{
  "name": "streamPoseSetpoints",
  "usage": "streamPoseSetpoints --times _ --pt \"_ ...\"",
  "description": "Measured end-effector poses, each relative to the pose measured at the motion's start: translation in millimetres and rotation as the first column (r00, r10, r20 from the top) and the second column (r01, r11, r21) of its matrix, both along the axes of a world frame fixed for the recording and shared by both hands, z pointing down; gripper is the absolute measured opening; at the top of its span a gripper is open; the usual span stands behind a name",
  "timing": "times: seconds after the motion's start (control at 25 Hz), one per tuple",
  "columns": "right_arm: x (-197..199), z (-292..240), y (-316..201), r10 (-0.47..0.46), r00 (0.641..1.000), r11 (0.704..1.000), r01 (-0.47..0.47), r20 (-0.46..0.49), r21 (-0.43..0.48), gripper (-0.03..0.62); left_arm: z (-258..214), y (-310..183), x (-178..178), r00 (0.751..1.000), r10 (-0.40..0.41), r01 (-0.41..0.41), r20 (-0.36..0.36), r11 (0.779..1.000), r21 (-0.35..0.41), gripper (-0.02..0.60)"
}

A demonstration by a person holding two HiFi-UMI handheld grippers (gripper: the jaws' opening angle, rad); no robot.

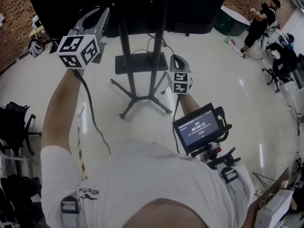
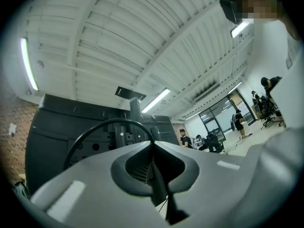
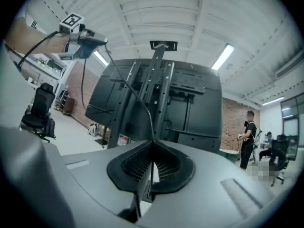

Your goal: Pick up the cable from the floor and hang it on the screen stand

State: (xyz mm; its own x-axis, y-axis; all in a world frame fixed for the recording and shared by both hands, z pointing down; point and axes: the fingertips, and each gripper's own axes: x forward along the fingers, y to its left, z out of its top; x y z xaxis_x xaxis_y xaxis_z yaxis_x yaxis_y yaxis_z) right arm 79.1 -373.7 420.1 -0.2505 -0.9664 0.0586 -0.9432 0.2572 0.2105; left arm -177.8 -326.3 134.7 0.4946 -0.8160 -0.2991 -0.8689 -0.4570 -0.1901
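**Cable up, stand ahead.** My left gripper is raised high with its jaws clenched on the cable, which arcs up out of the tips and curls away to their left. My right gripper sits lower. Its jaws are pinched tight on the same cable, which climbs straight out from between them and runs up and left to the other gripper. The stand and its screen lie dead ahead of the right jaws, beyond the tips, and the cable does not yet rest on either. I judge the two holds are meant to stretch a span between the jaws, one end high, so that it can be draped over the stand. Whether any cable is on the floor, I cannot tell.
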Motion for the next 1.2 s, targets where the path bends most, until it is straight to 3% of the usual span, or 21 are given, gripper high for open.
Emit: streamPoseSetpoints --times 0.24,0.56,0.88,1.2 --pt "33 -67 -15 0.041 0.999 0.995 -0.040 -0.014 0.097 0.020 16 -19 -27 0.997 -0.043 0.039 -0.063 0.997 -0.061 0.012" --pt "50 -144 -25 0.058 0.998 0.978 -0.052 -0.027 0.203 0.020 25 -26 -43 0.996 -0.069 0.063 -0.064 0.994 -0.088 0.014" --pt "65 -211 -28 0.041 0.999 0.954 -0.034 -0.019 0.299 0.020 2 -25 -35 0.991 -0.095 0.090 -0.097 0.994 -0.054 0.014" --pt "67 -255 -64 0.007 1.000 0.933 -0.003 -0.009 0.360 0.020 -30 -49 -31 0.986 -0.137 0.138 -0.093 0.990 0.000 0.014"
